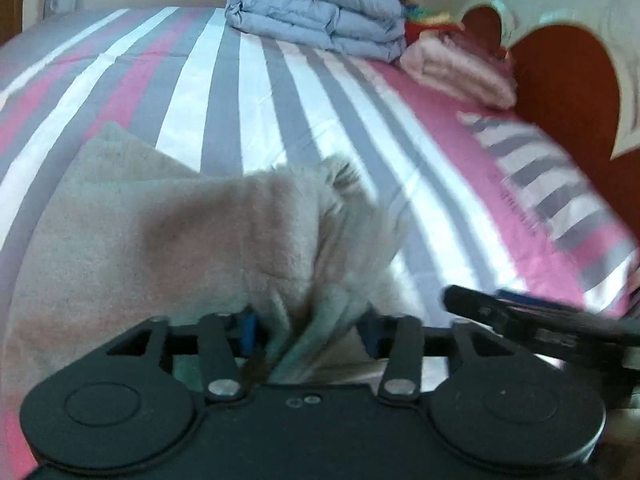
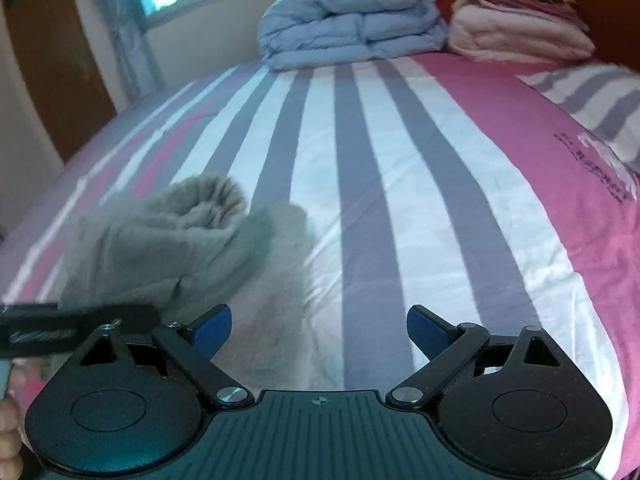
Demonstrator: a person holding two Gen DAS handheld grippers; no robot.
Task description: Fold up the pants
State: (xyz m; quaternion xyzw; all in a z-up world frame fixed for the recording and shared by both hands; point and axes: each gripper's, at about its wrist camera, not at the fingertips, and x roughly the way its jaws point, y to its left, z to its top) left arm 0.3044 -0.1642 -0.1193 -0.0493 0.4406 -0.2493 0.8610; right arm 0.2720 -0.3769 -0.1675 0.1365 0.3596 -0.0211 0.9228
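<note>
Both pairs of jaws stand apart. On the left gripper, the 2 blue-padded fingertips flank a bunched fold of the grey-green fleece pants; the cloth runs up between them, but the picture is blurred and the pads do not look pressed on it. The right gripper is spread wide, with its 2 blue pads well apart and nothing between them, only the bedsheet below.

The pants lie on the striped bedsheet of pink, white and grey bands, piled in a soft heap at the near side of the bed. From the right wrist view they sit to the left of the open gripper, with a gathered cuff or waistband puckered at the top of the heap. From the left wrist view the heap fills the lower left, its puckered end toward the middle.

At the far end of the bed rests a folded pale-blue quilt, and just beside it on the right a stack of folded pale-pink cloth. A striped pillow lies along the right edge against a red-brown headboard. Part of a hand shows at the lower left corner of the right wrist view.
</note>
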